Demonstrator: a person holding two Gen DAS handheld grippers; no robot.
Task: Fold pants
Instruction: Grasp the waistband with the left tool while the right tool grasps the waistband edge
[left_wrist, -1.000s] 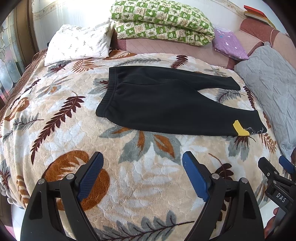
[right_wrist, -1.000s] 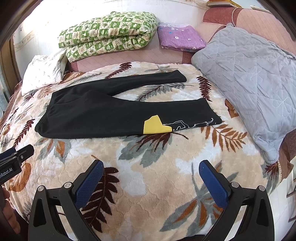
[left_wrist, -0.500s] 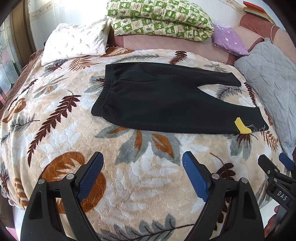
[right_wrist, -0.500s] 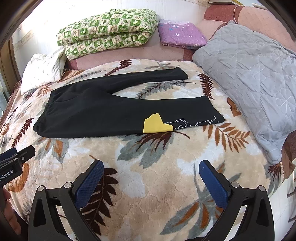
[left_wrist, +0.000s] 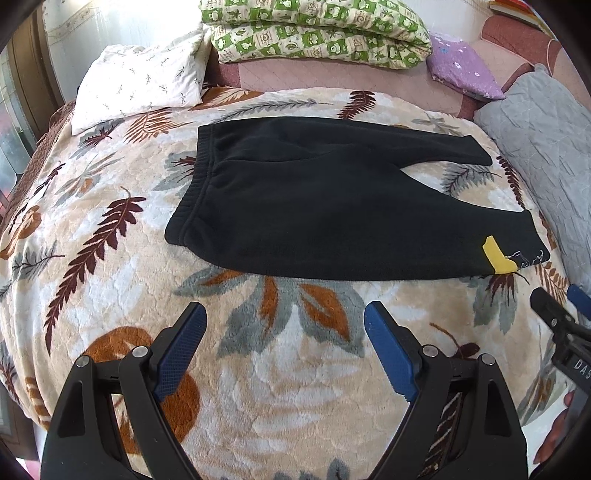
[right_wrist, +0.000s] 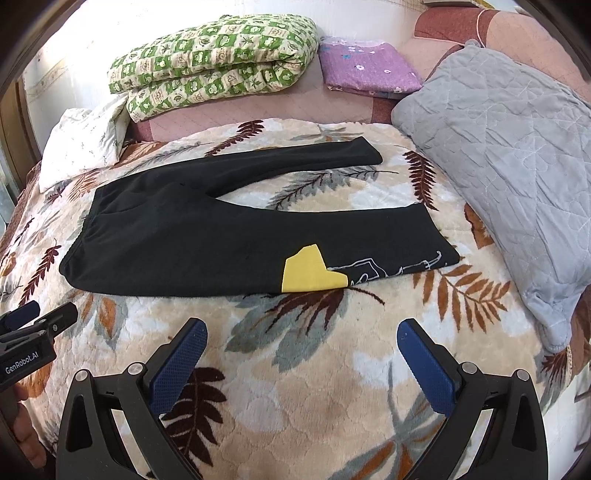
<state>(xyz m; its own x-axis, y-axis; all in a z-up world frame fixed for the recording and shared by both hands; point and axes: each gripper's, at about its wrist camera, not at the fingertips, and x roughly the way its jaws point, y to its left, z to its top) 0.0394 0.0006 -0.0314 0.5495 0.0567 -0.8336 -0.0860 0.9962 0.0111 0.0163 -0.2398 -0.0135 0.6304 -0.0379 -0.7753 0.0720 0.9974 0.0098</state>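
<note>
Black pants (left_wrist: 332, 206) lay flat on the leaf-print blanket (left_wrist: 295, 369), one pair, both legs spread apart, waistband ahead and left of the left gripper (left_wrist: 284, 347). Bare blanket ran between its jaws and the near hem edge. Both jaws stood wide apart, holding nothing. Ahead of the right gripper (right_wrist: 301, 354), equally wide and empty, sat the yellow patch (right_wrist: 308, 271). Beyond lay one white pillow (right_wrist: 81, 144), one green quilt (right_wrist: 214, 62), one purple cloth (right_wrist: 365, 68), one grey cushion (right_wrist: 517, 155).
</note>
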